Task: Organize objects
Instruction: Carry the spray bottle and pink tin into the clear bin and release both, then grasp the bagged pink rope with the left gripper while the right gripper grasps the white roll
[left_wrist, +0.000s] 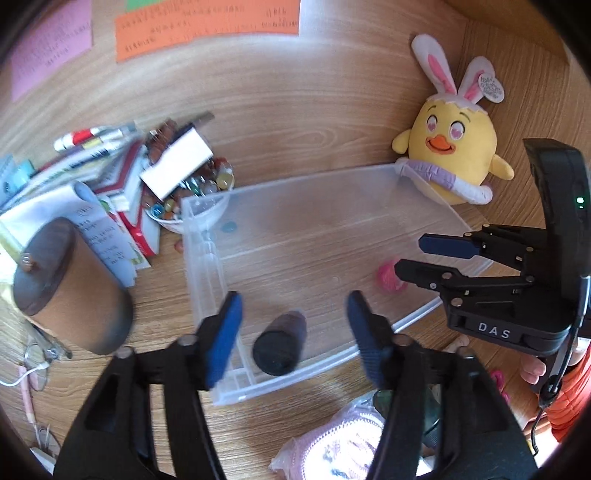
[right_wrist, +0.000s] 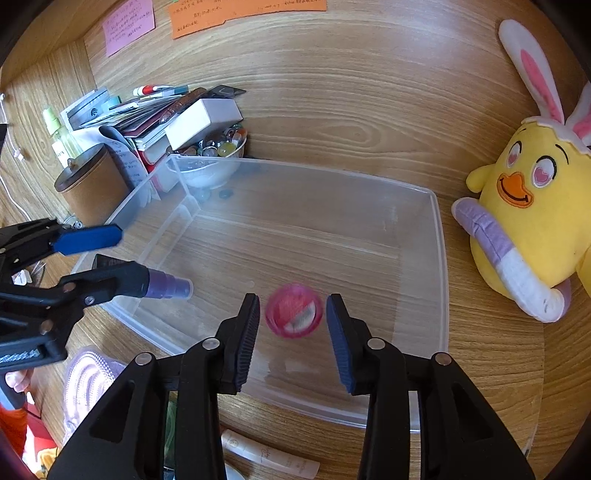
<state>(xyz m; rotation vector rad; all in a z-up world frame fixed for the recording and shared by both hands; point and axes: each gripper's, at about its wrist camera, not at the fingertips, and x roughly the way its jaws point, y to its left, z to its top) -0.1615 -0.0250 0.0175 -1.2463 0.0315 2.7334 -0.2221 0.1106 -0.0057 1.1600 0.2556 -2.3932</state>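
Two grippers hang over the clear bin (right_wrist: 439, 258), our landmark; we read this as dropping small items in to gather them. Our left gripper (left_wrist: 293, 332) stands wide open, gripping nothing, the dark purple bottle (left_wrist: 281, 343) between its fingers above the bin's near-left corner. Our right gripper (right_wrist: 291, 332) is likewise spread and empty, the blurred pink round case (right_wrist: 293, 314) in the bin between its fingers; beside the bin sits a yellow chick plush (right_wrist: 532, 206).

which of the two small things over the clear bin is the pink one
The round pink case, between the open right gripper fingers over the bin. The other is a dark purple bottle at the left gripper, long rather than round.
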